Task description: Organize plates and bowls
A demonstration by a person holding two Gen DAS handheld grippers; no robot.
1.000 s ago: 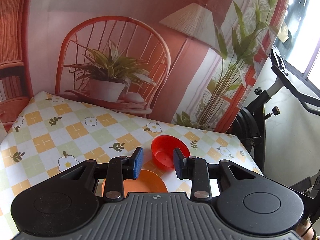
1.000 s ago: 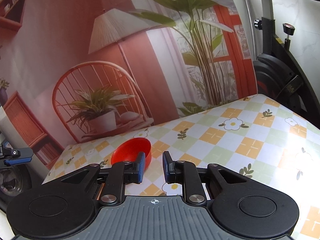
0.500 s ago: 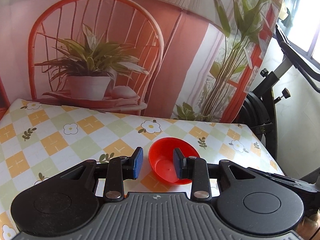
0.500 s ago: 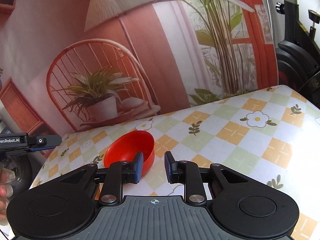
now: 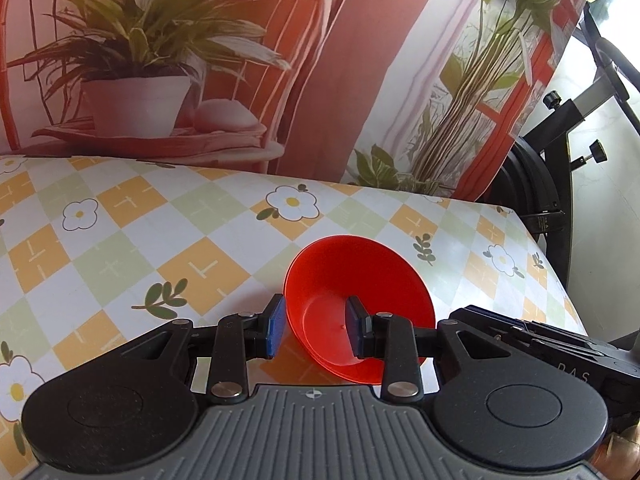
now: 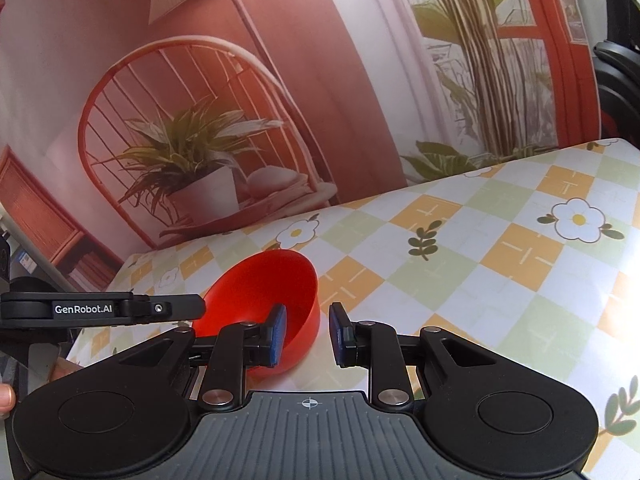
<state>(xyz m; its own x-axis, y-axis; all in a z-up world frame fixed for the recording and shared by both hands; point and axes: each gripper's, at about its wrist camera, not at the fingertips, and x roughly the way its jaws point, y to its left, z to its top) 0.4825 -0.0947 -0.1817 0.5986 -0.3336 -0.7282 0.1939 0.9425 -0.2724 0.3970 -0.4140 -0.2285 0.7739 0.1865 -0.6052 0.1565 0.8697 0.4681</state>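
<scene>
A red bowl (image 5: pixel 360 292) sits on the checked flowered tablecloth (image 5: pixel 120 248). My left gripper (image 5: pixel 315 326) is open and straddles the bowl's left rim, with one blue pad inside the bowl and the other outside. In the right wrist view the same bowl (image 6: pixel 260 284) lies left of centre. My right gripper (image 6: pixel 308 334) is open around its right wall, left pad inside and right pad outside. No pad visibly presses the wall. No plate is in view.
A printed backdrop (image 5: pixel 200 80) of a chair and plants stands behind the table's far edge. An exercise bike (image 5: pixel 560 152) stands off the table's right end. A fingertip (image 6: pixel 6 396) shows at the left edge of the right wrist view.
Both grippers have moved forward and down to the red bowl, so its rim now lies between each pair of fingers. The orange plate has dropped out of the left wrist view.
</scene>
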